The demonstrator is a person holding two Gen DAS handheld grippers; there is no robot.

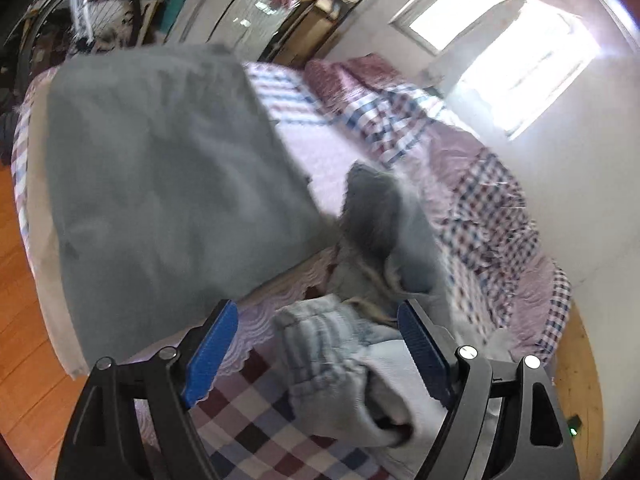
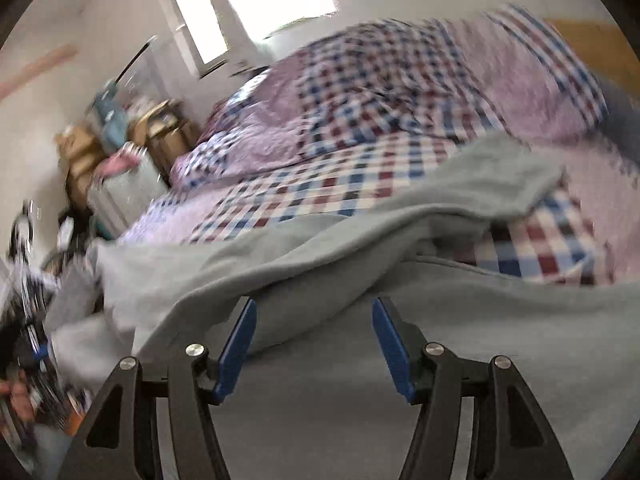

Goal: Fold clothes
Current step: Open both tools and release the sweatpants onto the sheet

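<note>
In the left wrist view a large grey garment [image 1: 160, 184] lies spread over the left part of the bed. A crumpled light blue-grey garment [image 1: 340, 364] with a ribbed hem lies between the fingers of my left gripper [image 1: 318, 348]. The jaws stand wide and the blue pads [image 1: 212, 352] do not press on it. A darker grey fold [image 1: 372, 208] sticks up just beyond it. In the right wrist view my right gripper [image 2: 314, 344] is open low over the grey garment [image 2: 360, 400]. That cloth runs under and ahead of the fingers in long folds, and nothing is pinched.
The bed has a checked sheet [image 2: 304, 188] and a rumpled checked quilt [image 1: 480, 200] on its far side. Cardboard boxes [image 2: 160, 132], a bicycle wheel [image 1: 100, 12] and clutter stand past the bed's end. A bright window [image 1: 500, 52] is in the wall. Wooden floor [image 1: 24, 280] is on the left.
</note>
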